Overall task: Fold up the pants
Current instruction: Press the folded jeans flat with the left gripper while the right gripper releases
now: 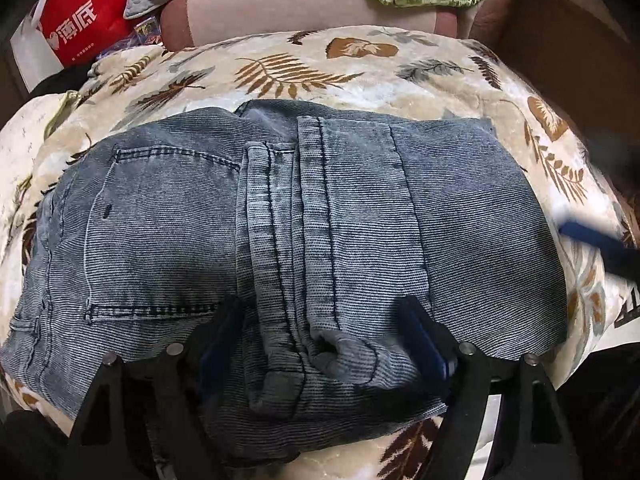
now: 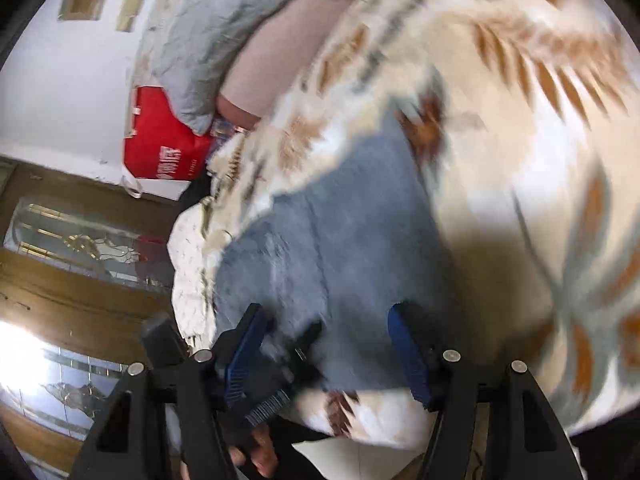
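Across the middle of the leaf-patterned cream blanket (image 1: 360, 60) on the bed: faded blue-grey ribbed denim pants (image 1: 280, 220), already doubled into a broad flat rectangle, seams stacked down the centre, back pocket showing on one half. Left tongs (image 1: 320, 320) poised open over the near folded edge, nothing pinched. Right tongs (image 2: 332, 344) likewise open, empty, above the pants' side edge. Best pinched through all layers together, lifted evenly, carried over square, then smoothed flat.

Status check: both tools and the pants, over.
Left tool open over pants. Right tool open at their edge. Pants folded on blanket. Nothing blocking.
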A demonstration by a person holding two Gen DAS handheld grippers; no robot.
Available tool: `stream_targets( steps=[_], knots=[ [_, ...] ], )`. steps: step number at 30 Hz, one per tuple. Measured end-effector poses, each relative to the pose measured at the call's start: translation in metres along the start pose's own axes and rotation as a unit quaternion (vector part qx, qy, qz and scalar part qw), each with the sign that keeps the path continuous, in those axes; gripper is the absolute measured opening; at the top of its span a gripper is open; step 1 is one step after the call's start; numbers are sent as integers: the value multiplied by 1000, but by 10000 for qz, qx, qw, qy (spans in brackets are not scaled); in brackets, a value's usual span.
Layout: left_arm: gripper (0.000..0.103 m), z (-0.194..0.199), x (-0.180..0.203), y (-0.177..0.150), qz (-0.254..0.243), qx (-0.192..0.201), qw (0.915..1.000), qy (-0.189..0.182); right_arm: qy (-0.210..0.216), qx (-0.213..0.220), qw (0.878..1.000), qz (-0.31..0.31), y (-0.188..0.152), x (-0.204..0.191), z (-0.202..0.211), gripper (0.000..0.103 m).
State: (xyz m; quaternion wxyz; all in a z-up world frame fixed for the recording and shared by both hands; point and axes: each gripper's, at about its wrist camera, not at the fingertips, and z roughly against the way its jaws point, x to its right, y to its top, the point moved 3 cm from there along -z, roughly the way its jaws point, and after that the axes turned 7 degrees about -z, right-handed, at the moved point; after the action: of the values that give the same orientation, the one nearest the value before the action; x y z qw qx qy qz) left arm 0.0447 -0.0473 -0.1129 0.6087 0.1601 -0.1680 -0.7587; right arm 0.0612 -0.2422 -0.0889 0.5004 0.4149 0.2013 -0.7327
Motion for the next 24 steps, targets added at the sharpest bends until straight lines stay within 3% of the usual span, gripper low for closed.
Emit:
stream_targets(
  steps=[4, 7, 10, 13, 16, 19, 21, 24],
  knots=[
    [81, 1, -2, -5, -8, 67, 10000, -20, 207, -355, 9991, -142, 53, -2, -46, 67],
    [82, 2, -1, -7, -2, 114, 9999, -59, -328, -334, 9985, -267, 86, 21, -80, 67],
    [83, 1, -1, -7, -11, 148, 9998, -106, -7, -351, 9980, -519, 97, 27, -80, 67],
    [84, 1, 0, -7, -7, 180, 9998, -105, -140, -226, 9996, -120, 77, 11, -53, 67],
    [84, 2, -1, -7, 6, 207, 9997, -127, 24, -279, 9996, -75, 38, 7, -26, 67],
    [84, 1, -1, -7, 22, 213, 9997, -135, 123, -365, 9990, -207, -2, 19, -13, 68],
    [86, 1, 0, -7, 12, 194, 9997, -124, -252, -663, 9970, -300, -18, 38, -23, 68],
    [86, 5, -3, -5, 34, 156, 9995, -267, -75, -466, 9970, -606, -20, 45, -14, 66]
  ],
)
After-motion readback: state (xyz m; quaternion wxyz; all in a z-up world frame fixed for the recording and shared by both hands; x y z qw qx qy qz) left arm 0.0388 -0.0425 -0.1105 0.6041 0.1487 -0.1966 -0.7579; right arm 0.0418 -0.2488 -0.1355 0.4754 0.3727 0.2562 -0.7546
